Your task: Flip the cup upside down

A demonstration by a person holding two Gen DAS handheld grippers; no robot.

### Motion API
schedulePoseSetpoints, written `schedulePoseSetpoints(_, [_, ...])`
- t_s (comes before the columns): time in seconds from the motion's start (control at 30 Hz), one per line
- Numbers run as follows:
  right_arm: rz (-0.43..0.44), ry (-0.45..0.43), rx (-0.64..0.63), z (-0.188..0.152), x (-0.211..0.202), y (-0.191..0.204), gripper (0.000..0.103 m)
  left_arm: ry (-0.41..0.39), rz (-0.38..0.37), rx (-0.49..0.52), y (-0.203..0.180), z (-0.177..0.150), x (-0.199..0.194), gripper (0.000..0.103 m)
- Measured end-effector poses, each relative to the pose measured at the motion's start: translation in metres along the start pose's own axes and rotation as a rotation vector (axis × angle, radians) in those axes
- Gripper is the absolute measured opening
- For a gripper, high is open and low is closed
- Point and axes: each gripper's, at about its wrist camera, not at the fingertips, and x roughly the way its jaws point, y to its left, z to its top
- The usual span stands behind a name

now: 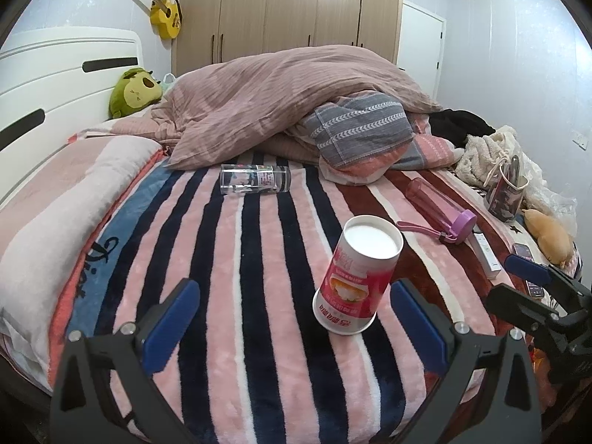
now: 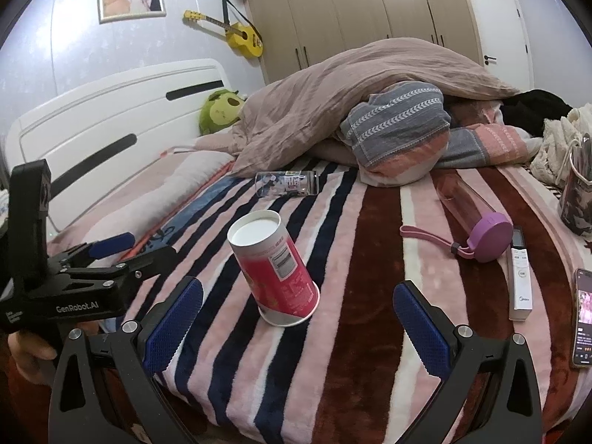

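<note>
A red and white paper cup [image 1: 357,275] stands upside down on the striped blanket [image 1: 236,259], its white base up and its rim on the blanket, leaning slightly. It also shows in the right wrist view [image 2: 275,273]. My left gripper [image 1: 292,314] is open and empty, with the cup just ahead between its blue fingers, nearer the right one. My right gripper [image 2: 296,314] is open and empty, with the cup just ahead of it. The left gripper shows at the left of the right wrist view [image 2: 122,251]. The right gripper shows at the right edge of the left wrist view [image 1: 514,281].
A clear glass [image 1: 255,179] lies on its side further back. A pink bottle with a purple lid [image 1: 440,209] lies to the right, next to a white remote [image 2: 520,283] and a phone [image 2: 584,310]. A heaped duvet [image 1: 281,96] fills the back of the bed.
</note>
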Motion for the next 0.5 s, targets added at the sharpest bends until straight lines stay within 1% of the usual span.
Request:
schedulePoseSetpoints(0.13, [0.021,-0.007,0.018,0.0008,-0.0025,-0.003,0.103,0.001,-0.002,0.0,0.0,0.0002,-0.0004,0.102])
schedulePoseSetpoints(0.5, [0.003,-0.016,0.02,0.0017,-0.0065,-0.0029,0.103,0.001,-0.001,0.001,-0.0021,0.0002,-0.0016,0.102])
